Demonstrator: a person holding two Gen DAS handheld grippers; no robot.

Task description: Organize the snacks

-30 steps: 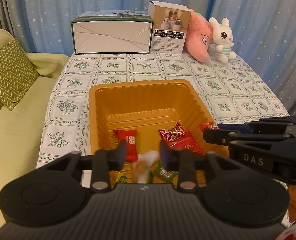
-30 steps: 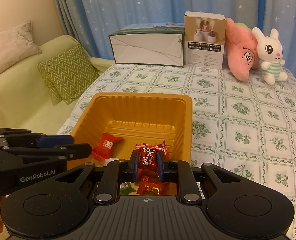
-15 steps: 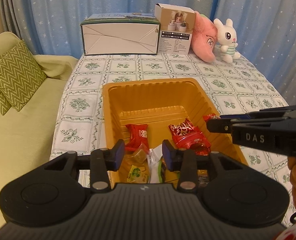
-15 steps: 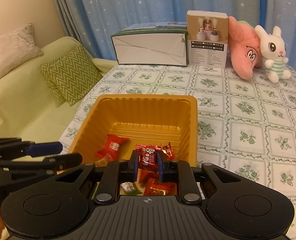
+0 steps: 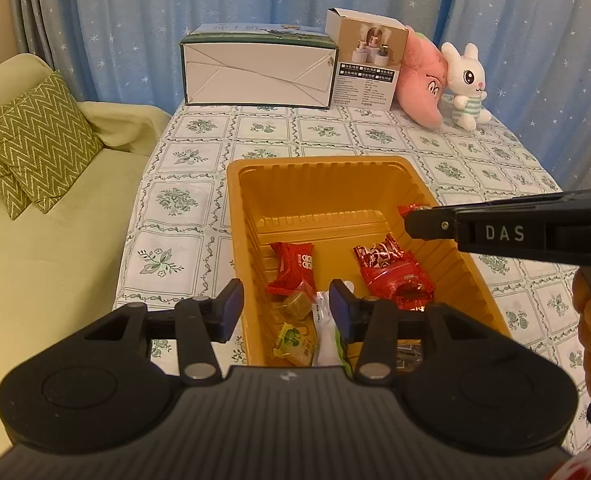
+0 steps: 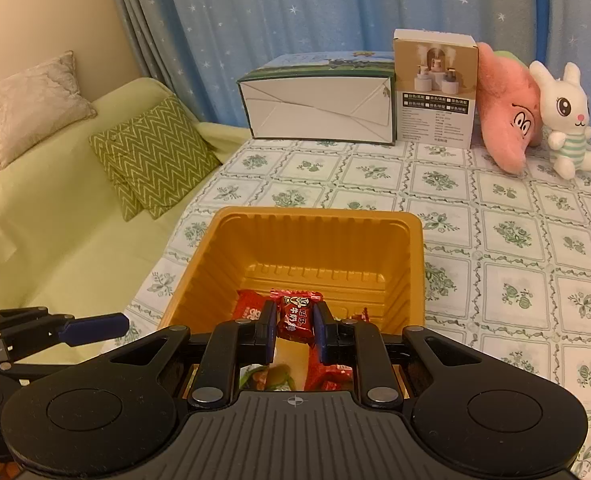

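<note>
The right claw (image 6: pixel 294 330) is clenched on a red candy (image 6: pixel 293 317) over the near part of the orange tray (image 6: pixel 315 216), a light, crinkly, slippery wrapper best pinched across its middle, while the left claw (image 5: pixel 285 310) hangs released.

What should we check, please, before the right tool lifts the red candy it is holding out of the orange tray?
1. Right tool shut on red candy: ok.
2. Grip centred on the wrapper: ok.
3. Left tool open, holding nothing: ok.
4. Left tool out of the lift path: cannot tell.
5. Orange tray flat on the tablecloth: ok.
6. Drop-off place for the candy: cannot tell.
</note>
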